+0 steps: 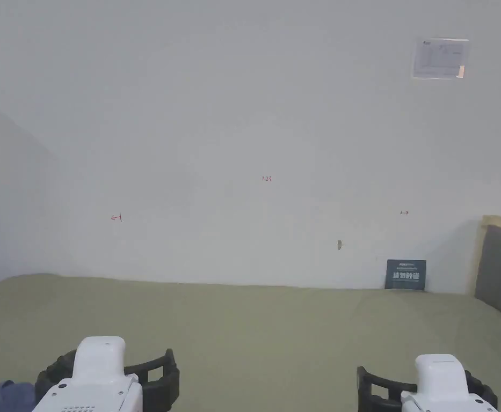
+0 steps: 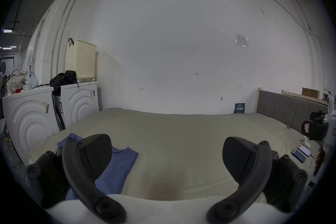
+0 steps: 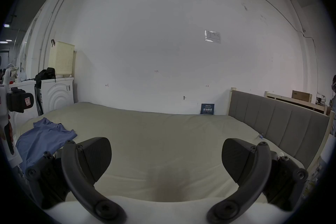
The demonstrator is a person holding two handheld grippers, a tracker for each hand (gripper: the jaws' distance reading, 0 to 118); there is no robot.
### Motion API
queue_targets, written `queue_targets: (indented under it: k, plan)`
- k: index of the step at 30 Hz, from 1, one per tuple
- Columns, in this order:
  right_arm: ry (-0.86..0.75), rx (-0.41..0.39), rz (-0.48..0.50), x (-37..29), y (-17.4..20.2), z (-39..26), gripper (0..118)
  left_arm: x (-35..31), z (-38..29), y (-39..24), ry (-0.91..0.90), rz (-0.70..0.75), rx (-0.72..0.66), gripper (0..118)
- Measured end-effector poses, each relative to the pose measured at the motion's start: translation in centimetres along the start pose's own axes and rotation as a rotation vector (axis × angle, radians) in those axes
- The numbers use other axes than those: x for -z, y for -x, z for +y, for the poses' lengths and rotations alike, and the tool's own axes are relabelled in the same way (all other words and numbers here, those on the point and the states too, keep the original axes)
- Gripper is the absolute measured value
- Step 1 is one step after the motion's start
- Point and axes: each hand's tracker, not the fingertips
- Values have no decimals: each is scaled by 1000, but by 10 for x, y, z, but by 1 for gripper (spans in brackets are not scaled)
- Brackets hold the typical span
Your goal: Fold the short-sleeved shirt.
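Left to right: two white washing machines (image 2: 32, 118) stand beside the bed; a blue short-sleeved cotton shirt (image 2: 118, 166) lies already folded on the left part of the pale olive bed sheet (image 2: 181, 133), judged set aside to free the working area; the left gripper (image 2: 166, 155), black two-jaw, hovers with jaws spread wide and empty, just right of the shirt; the right gripper (image 3: 166, 155), likewise spread and empty, hangs over bare sheet, well apart from the shirt; two phones (image 2: 301, 152) rest near the grey padded headboard (image 3: 272, 124)
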Motion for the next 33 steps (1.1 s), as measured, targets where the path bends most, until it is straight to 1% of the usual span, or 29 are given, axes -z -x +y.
queue_targets:
  k: [9,18,28,33]
  plan:
    - [-1,12,-5,-1,-1,1,118,-3,0,-1,-1,-4,8,118]
    - [-1,4,-4,-2,0,-1,118,-3,-1,4,0,3,-3,118]
    - [2,16,-6,-2,-2,-2,118,-3,-2,2,-4,-5,12,118]
    - [3,32,-10,-1,-4,-2,118,-2,-2,3,-5,-11,-6,118]
